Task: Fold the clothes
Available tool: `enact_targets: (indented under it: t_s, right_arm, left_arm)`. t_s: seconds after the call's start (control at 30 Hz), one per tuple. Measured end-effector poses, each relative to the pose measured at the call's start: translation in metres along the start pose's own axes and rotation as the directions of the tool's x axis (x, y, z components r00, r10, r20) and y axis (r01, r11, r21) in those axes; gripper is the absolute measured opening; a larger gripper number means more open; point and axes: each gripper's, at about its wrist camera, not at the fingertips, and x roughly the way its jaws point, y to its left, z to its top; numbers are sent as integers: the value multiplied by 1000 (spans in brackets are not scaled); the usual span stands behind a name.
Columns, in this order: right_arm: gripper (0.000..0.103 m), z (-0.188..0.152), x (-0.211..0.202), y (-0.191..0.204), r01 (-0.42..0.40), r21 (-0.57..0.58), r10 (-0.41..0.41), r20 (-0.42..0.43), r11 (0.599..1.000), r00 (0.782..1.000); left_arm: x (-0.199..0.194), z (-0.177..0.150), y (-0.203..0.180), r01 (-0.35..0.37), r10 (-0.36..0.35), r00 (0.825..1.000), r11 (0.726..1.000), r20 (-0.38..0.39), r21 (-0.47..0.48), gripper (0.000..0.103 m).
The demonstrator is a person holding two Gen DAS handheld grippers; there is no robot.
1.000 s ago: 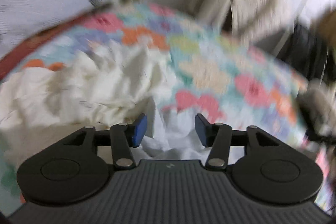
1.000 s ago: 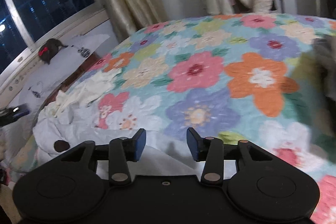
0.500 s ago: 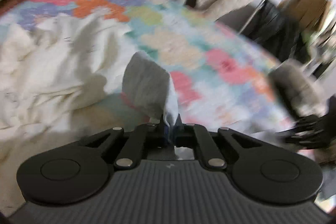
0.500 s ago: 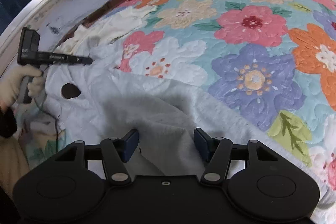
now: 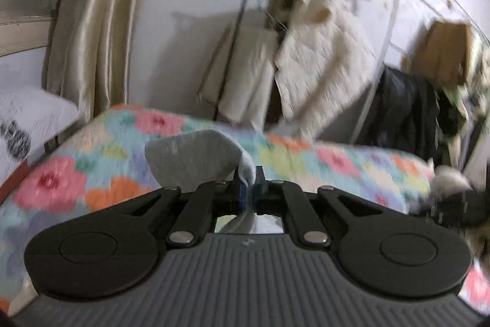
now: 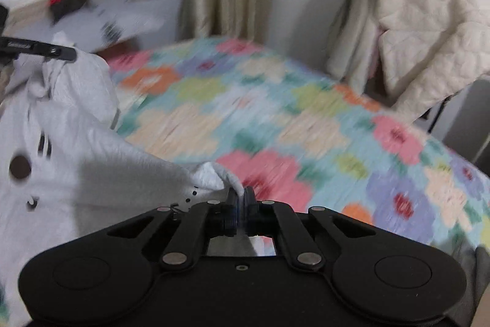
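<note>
A light grey garment (image 6: 76, 170) with small dark marks hangs lifted over the flowered quilt (image 6: 275, 118), stretched between both grippers. In the right wrist view my right gripper (image 6: 241, 201) is shut on a pinched edge of it, and the cloth runs away to the left. At that view's far left the left gripper (image 6: 46, 51) holds another bunched corner up. In the left wrist view my left gripper (image 5: 249, 187) is shut on a fold of the garment (image 5: 190, 158), which stands up as a flap just left of the jaws.
A cream quilted jacket (image 6: 428, 29) hangs on a rack beyond the bed's far edge, with dark clothes (image 5: 407, 112) to its right. Beige curtains (image 5: 92, 29) and a dark window are at the left, with a pillow (image 5: 24, 124) below them.
The right gripper has shut on the garment's edge. Both grippers have risen and tipped upward, lifting the garment off the quilt. The left gripper shut on it earlier and still holds.
</note>
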Motion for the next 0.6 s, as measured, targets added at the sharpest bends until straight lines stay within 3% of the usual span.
enact_targets:
  t_s: [0.13, 0.23, 0.33, 0.43, 0.5, 0.6]
  right_arm:
    - [3, 10, 37, -35, 46, 102, -50, 35, 994, 998]
    - [3, 5, 70, -54, 78, 142, -83, 28, 987, 996]
    - [5, -7, 91, -80, 50, 265, -54, 6, 963, 999]
    - [16, -23, 87, -98, 20, 356, -20, -4, 934, 1000]
    - [37, -34, 79, -99, 37, 343, -27, -34, 939, 999]
    - [43, -50, 61, -98, 92, 316, -64, -97, 944, 993]
  left_arm:
    - [53, 6, -4, -83, 81, 996, 988, 21, 132, 4]
    - [90, 0, 0, -145, 146, 989, 978, 5, 153, 4]
    - [117, -4, 6, -186, 190, 982, 967, -5, 172, 4]
    - [135, -3, 10, -214, 217, 976, 955, 7, 205, 4]
    - [147, 4, 15, -225, 226, 974, 952, 20, 209, 4]
    - [161, 15, 21, -252, 249, 968, 942, 42, 222, 4]
